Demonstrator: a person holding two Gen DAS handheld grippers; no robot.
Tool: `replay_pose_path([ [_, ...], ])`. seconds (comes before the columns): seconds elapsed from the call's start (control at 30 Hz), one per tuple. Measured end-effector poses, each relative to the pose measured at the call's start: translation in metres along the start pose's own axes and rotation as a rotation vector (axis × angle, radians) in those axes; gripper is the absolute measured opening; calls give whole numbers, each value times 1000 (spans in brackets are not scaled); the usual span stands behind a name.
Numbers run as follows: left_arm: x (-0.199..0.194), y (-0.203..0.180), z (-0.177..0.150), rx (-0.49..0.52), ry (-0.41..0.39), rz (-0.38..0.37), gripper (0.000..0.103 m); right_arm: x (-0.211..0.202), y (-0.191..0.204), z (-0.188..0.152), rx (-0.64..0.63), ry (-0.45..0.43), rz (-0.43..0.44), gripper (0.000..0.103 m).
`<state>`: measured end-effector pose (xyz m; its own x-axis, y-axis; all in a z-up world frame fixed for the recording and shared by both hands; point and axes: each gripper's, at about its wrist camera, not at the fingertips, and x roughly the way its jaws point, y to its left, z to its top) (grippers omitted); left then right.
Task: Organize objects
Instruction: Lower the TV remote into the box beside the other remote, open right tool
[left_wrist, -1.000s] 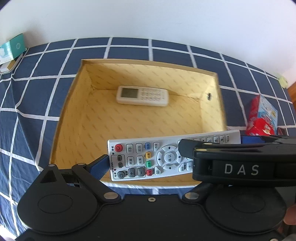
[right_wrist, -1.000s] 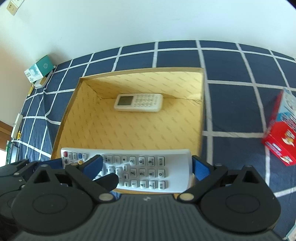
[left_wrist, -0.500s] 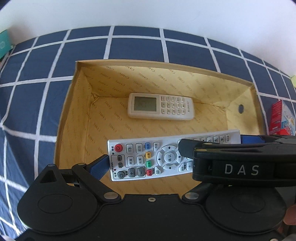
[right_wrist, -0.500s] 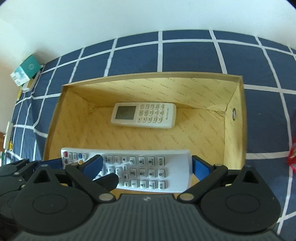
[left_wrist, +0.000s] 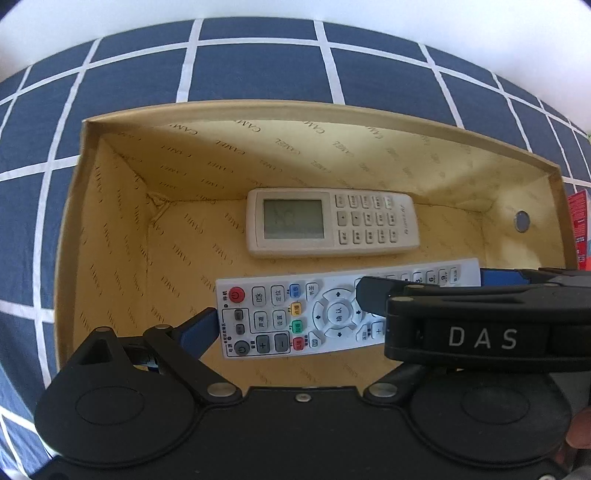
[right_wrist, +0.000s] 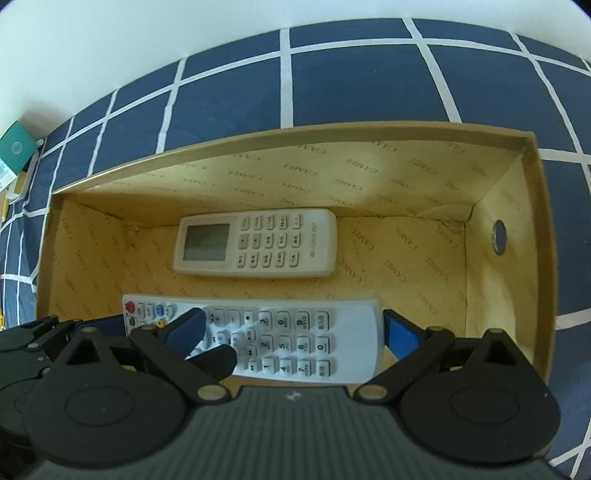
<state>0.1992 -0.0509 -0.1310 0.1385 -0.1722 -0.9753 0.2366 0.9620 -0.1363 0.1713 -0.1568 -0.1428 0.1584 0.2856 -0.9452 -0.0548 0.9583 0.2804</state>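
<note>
A long white TV remote (left_wrist: 280, 314) hangs level over the near part of an open cardboard box (left_wrist: 295, 110). It is held by its two ends. The left finger (left_wrist: 199, 328) of my left gripper (left_wrist: 291, 325) presses its power-button end. The right finger (right_wrist: 399, 332) of my right gripper (right_wrist: 291, 330) presses its other end. Both grippers stand wide open, and each one's inner finger (right_wrist: 184, 328) lies across the remote's (right_wrist: 295, 339) face. A cream air-conditioner remote (left_wrist: 332, 221) lies on the box floor by the far wall. Whether the white remote touches the floor is hidden.
The box (right_wrist: 295, 133) sits on a navy cloth with white checks (left_wrist: 258, 62). Its right wall has a round hole (left_wrist: 521, 220). A red carton (left_wrist: 580, 229) stands just right of the box. A teal packet (right_wrist: 14, 151) lies far left.
Both grippers have carried the white remote forward and down over the box. The box and the cream remote now look larger and fill both views.
</note>
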Motion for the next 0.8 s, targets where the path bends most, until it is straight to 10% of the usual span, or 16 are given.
replay_pose_path([
  [0.8, 27, 9, 10, 14, 25, -27, 97, 33, -9, 10, 31, 44, -36, 100],
])
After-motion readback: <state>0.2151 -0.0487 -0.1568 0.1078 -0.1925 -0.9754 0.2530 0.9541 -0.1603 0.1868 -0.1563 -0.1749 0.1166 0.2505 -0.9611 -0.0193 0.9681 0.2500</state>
